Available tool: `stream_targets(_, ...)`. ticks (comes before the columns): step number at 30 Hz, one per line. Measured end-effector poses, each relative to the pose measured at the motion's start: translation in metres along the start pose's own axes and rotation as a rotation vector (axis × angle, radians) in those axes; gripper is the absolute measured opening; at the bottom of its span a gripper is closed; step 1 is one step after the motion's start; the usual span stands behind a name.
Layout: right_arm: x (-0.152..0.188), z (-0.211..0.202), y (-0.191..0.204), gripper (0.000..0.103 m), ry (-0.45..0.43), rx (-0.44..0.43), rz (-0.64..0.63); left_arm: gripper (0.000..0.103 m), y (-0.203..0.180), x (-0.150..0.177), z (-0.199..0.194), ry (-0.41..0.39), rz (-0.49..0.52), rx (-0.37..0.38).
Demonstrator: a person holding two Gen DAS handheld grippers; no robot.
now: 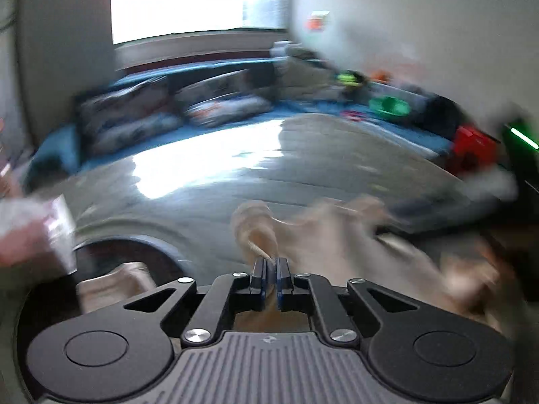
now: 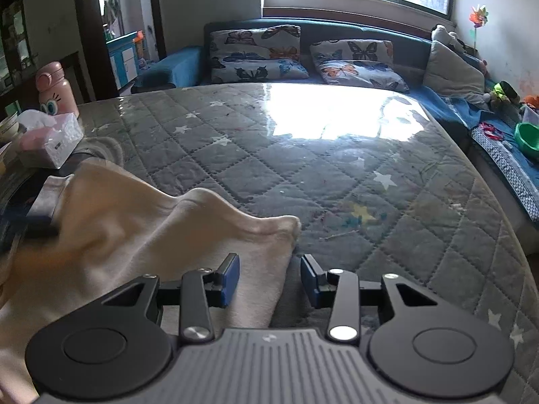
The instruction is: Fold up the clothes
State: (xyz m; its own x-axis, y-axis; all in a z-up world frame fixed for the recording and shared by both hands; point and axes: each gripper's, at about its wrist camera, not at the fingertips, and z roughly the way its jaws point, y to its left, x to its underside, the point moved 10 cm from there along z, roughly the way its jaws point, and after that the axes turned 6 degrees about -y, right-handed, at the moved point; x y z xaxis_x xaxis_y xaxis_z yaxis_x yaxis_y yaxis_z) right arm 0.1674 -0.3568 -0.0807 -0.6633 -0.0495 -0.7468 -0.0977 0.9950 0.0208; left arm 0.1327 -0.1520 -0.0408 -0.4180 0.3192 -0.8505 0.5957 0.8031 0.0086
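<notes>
A cream garment (image 2: pixel 128 235) lies at the near left of a grey quilted table cover (image 2: pixel 303 155). My right gripper (image 2: pixel 269 279) is open just above the cover, its jaws either side of the garment's right edge. In the blurred left wrist view my left gripper (image 1: pixel 271 276) is shut on a bunched fold of the same cream garment (image 1: pixel 259 232), which trails off to the right.
A tissue box (image 2: pixel 50 141) and a pink bottle (image 2: pixel 55 89) stand at the table's left edge. Behind are a blue sofa with butterfly pillows (image 2: pixel 259 54), toys and a green bowl (image 2: pixel 527 136) to the right. A dark round object (image 1: pixel 141 256) shows near the left gripper.
</notes>
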Motion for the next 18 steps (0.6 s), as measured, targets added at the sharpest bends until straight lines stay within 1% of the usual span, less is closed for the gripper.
stream_targets(2,0.000,-0.001,-0.003,0.040,0.000,0.004,0.009,0.007,-0.028,0.012,-0.005,0.026,0.058,0.085)
stream_targets(3,0.001,-0.001,-0.004,0.040,0.001,0.004,0.014,0.011,-0.037,0.017,-0.007,0.037,0.074,0.118)
stream_targets(5,0.001,-0.001,-0.005,0.040,0.002,0.007,0.015,0.011,-0.053,0.026,-0.010,0.058,0.099,0.176)
stream_targets(7,0.001,-0.002,-0.004,0.040,0.001,0.007,0.010,0.012,-0.055,0.024,-0.017,0.031,0.111,0.184)
stream_targets(9,0.000,-0.003,-0.003,0.040,0.000,0.006,0.004,0.012,-0.045,0.015,-0.024,-0.014,0.090,0.167)
stream_targets(11,0.000,-0.001,-0.001,0.040,0.000,0.006,-0.003,0.012,-0.027,0.000,-0.023,-0.037,0.051,0.108)
stream_targets(12,0.000,0.000,0.000,0.040,0.000,0.006,-0.006,0.015,-0.015,-0.005,-0.019,-0.035,0.020,0.070)
stream_targets(13,0.000,0.000,0.000,0.040,0.000,0.005,-0.005,0.022,-0.005,-0.008,-0.014,-0.024,-0.013,0.046)
stream_targets(14,0.000,0.001,0.000,0.040,0.000,0.005,-0.003,0.029,0.003,-0.008,-0.006,0.000,-0.043,0.046)
stream_targets(15,0.000,0.002,0.001,0.040,-0.001,0.004,-0.001,0.048,0.008,-0.007,0.002,0.027,-0.064,0.043)
stream_targets(16,0.000,0.001,0.001,0.040,-0.001,0.003,0.000,0.061,0.012,-0.006,0.009,0.050,-0.072,0.026)
stream_targets(17,0.000,0.001,0.002,0.040,0.000,0.002,-0.001,0.061,0.016,-0.004,0.017,0.065,-0.074,0.001)
stream_targets(18,-0.001,0.001,0.003,0.040,0.000,0.001,-0.004,0.058,0.017,-0.003,0.022,0.070,-0.077,0.003)
